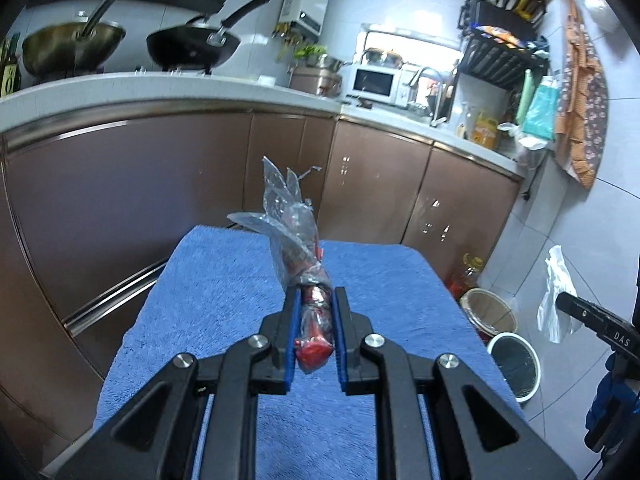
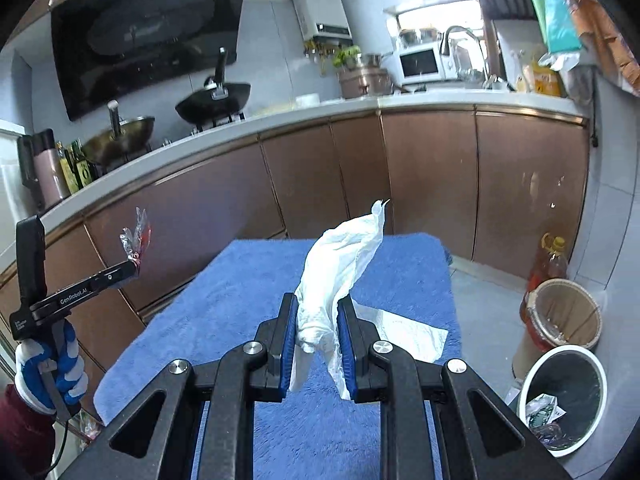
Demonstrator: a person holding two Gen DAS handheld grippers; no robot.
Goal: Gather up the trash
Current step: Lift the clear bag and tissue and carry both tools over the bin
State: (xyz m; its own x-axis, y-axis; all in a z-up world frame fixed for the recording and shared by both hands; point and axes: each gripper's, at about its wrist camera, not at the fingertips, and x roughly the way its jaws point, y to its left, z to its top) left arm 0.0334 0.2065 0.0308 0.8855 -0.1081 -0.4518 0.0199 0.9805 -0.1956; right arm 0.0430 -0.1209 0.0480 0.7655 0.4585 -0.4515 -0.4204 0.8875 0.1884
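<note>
Crumpled clear-and-red wrapper (image 1: 298,240), white tissue (image 2: 340,256)

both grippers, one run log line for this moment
left gripper: shut on plastic wrapper | right gripper: shut on white tissue | white bin: floor, right

White lettering reading "GenRobot.AI" runs along the black arm of the left gripper (image 2: 134,268), seen in the right wrist view. The letters "DAS" stand in white on the black body of the right gripper (image 1: 560,300). Other labels are too blurred to read.
</note>
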